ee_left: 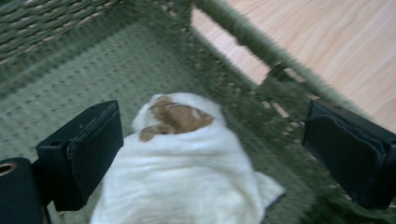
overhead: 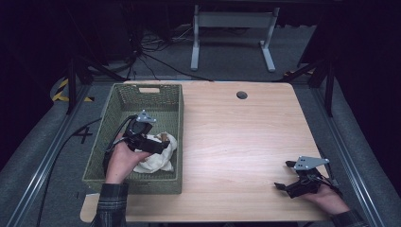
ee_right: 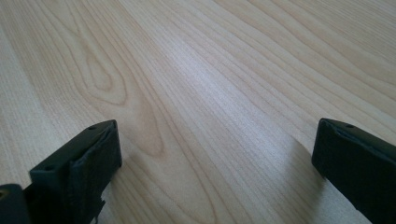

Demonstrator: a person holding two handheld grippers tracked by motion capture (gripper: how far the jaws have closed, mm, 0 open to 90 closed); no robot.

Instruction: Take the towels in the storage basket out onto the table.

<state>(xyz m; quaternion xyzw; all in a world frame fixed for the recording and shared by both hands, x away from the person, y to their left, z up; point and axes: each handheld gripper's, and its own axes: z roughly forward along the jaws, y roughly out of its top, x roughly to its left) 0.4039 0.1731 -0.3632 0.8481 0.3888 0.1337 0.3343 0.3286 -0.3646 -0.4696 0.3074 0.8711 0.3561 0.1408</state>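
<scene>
A green woven basket point(overhead: 132, 182) stands on the left of the wooden table point(overhead: 236, 137). In it lies a bundled white cloth with a brown patch point(overhead: 158, 160). My left gripper point(overhead: 161, 144) is inside the basket just above the cloth, held by a hand in a plaid sleeve. The left gripper view has its jaws open point(ee_left: 217, 123), wide apart on either side of the cloth point(ee_left: 187, 172), over the basket floor point(ee_left: 93, 70). My right gripper point(overhead: 283, 175) rests low at the table's front right, open point(ee_right: 215, 140), with bare wood point(ee_right: 210, 70) between its jaws.
A round cable hole point(overhead: 241, 95) sits near the table's far edge. Behind the table stands a grey desk frame point(overhead: 231, 21), with cables point(overhead: 156, 61) on the floor. Yellow-black tape point(overhead: 60, 90) marks the floor at left. The basket's right wall point(ee_left: 261, 46) borders the wood.
</scene>
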